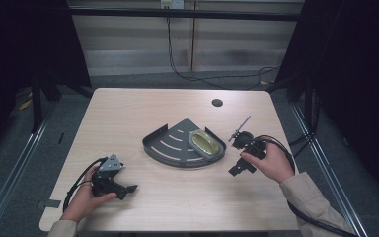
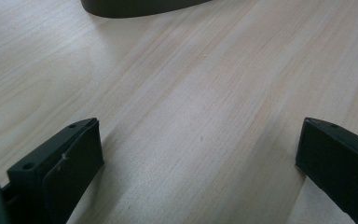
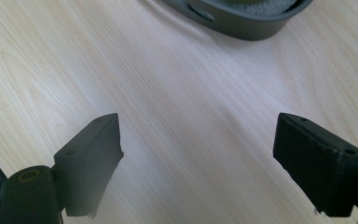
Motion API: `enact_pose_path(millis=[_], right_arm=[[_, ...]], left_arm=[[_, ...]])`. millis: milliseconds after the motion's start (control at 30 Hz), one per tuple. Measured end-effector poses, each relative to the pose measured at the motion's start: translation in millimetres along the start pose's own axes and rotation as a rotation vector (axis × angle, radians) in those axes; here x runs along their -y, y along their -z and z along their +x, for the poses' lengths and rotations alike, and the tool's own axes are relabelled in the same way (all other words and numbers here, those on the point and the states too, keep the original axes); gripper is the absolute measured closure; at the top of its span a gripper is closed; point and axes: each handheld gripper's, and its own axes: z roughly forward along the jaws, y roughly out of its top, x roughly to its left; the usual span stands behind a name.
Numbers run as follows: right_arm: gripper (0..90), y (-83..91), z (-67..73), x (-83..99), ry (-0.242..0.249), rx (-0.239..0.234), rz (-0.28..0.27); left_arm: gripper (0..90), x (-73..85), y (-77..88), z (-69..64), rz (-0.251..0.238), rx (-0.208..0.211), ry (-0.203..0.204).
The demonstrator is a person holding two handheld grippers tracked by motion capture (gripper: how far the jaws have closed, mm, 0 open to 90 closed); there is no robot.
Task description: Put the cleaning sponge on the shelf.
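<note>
A dark grey fan-shaped slotted tray (image 1: 170, 144) lies at the middle of the wooden table, and an oval yellowish-green object (image 1: 206, 143) rests in its right side. My left gripper (image 1: 128, 189) rests on the table at the front left, held by a hand, its jaws wide open over bare wood (image 2: 200, 144). My right gripper (image 1: 239, 169) sits to the right of the tray, also hand-held, open with nothing between its jaws (image 3: 198, 140). The tray's curved rim (image 3: 242, 25) shows at the top of the right gripper view, and its edge (image 2: 135, 7) at the top of the left gripper view.
A round cable hole (image 1: 217, 102) sits near the table's far edge. Cables trail from both grippers, and a black cable (image 1: 192, 76) hangs behind the table. Metal frame rails run along both sides. Bare wood lies between the grippers and the tray.
</note>
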Motion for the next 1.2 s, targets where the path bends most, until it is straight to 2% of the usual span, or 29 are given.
enact_pose_path(millis=[233,433,667,833,867,1200], right_arm=[[15.2,-4.0,-4.3,15.0,-0.019,0.006,-0.005],[15.2,-7.7,-9.3,26.7,-0.036,-0.012,-0.019],[15.2,-14.1,-8.9,37.5,-0.057,-0.016,-0.031],[15.2,-17.3,-8.4,41.9,-0.043,-0.009,-0.03],[15.2,-17.7,-7.5,42.7,-0.054,-0.007,-0.03],[15.2,-26.1,-9.5,54.8,-0.049,0.002,-0.035]], left_arm=[[0.0,0.0,0.0,0.0,-0.001,0.0,0.0],[0.0,0.0,-0.1,0.0,-0.001,0.0,0.0],[0.0,0.1,-0.1,-0.1,-0.001,0.001,0.001],[0.1,0.1,-0.1,0.0,-0.002,0.0,0.001],[0.1,0.0,0.0,0.0,-0.001,-0.001,0.0],[0.1,0.0,-0.1,-0.3,0.0,0.001,0.003]])
